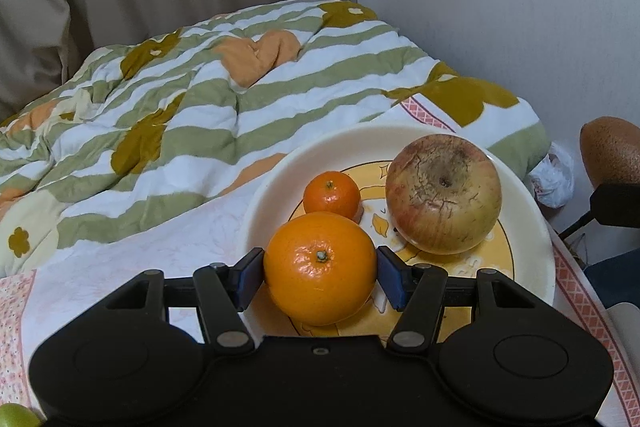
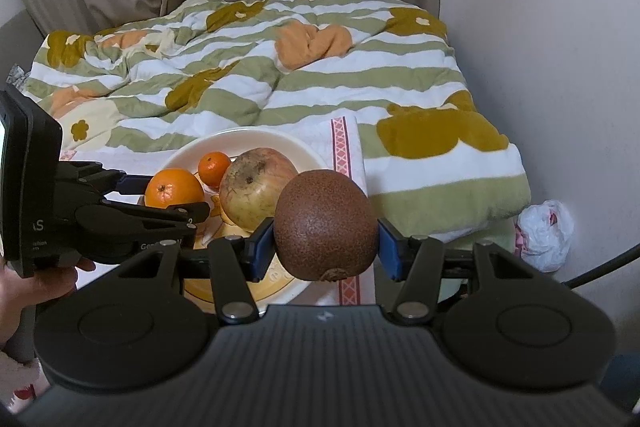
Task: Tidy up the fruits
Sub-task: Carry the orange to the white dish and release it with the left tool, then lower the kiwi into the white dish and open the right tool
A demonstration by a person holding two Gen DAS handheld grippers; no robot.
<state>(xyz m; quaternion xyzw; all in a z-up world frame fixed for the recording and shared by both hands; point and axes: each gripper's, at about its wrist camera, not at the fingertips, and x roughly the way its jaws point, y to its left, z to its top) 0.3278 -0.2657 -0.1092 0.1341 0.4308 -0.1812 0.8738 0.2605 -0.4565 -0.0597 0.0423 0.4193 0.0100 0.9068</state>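
My left gripper (image 1: 320, 277) is shut on a large orange (image 1: 320, 267) and holds it over the near left part of a cream plate (image 1: 272, 195) with a yellow centre. On the plate lie a small mandarin (image 1: 331, 194) and a blemished apple (image 1: 443, 193). My right gripper (image 2: 326, 247) is shut on a brown kiwi (image 2: 326, 223) and holds it above the plate's right edge (image 2: 308, 151). The kiwi also shows at the right edge of the left wrist view (image 1: 610, 151). The left gripper (image 2: 176, 195), orange (image 2: 173, 187), mandarin (image 2: 214, 167) and apple (image 2: 256, 193) show in the right wrist view.
The plate rests on a white cloth with a pink patterned border (image 2: 340, 143). A striped green-and-white blanket (image 1: 180, 99) lies behind it, with curtains beyond. A crumpled plastic bag (image 2: 544, 231) lies by the wall at right. A green fruit (image 1: 16, 415) shows at bottom left.
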